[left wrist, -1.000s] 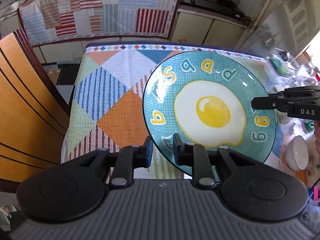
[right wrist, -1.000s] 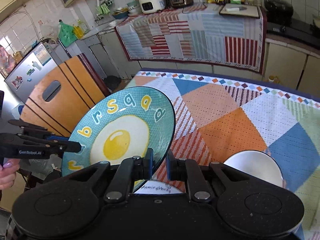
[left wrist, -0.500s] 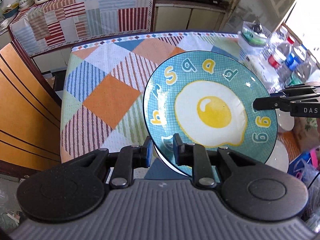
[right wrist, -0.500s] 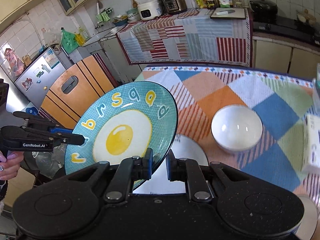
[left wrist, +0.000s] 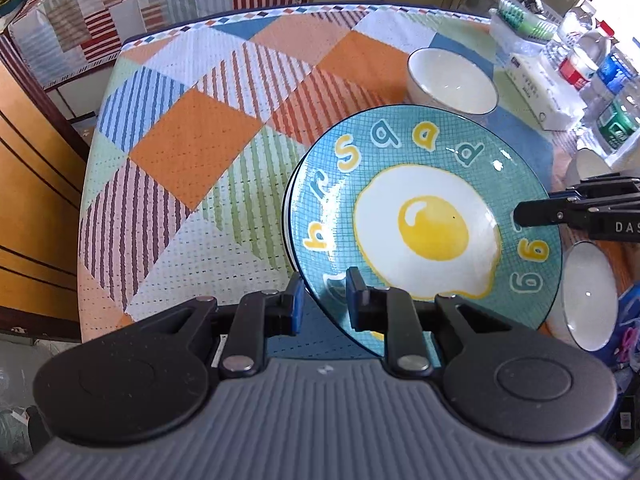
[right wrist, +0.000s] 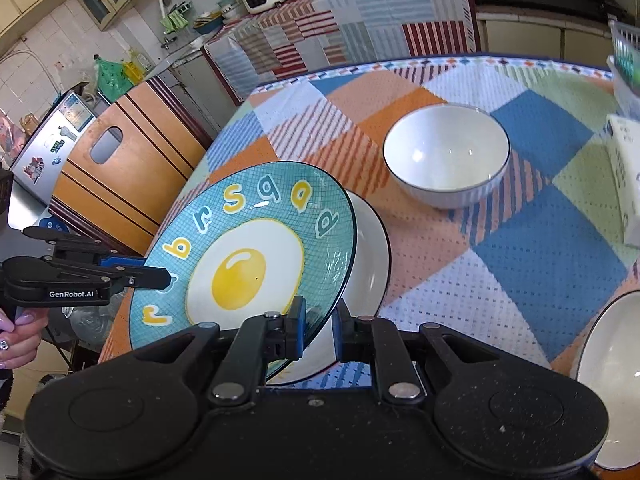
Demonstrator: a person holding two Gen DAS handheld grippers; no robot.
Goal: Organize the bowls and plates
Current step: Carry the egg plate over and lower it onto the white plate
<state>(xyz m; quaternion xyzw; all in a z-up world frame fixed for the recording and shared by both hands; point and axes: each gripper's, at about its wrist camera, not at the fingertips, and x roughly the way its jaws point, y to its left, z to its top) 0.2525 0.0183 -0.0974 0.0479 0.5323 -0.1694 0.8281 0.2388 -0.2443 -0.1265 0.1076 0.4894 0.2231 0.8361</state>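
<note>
A teal plate with a fried-egg picture is held by both grippers at opposite rims, tilted just above a white plate on the table. My left gripper is shut on its near rim; it also shows from the side in the right wrist view. My right gripper is shut on the other rim and shows in the left wrist view. A white bowl stands beyond the plates. Another white bowl stands at the right.
The table has a patchwork checked cloth. A tissue box, water bottles and a clear basket crowd the far right. A wooden chair back stands at the left edge.
Both grippers have lowered the egg plate toward the table, over the white plate. The bowls have come into fuller view. Both grips are unchanged.
</note>
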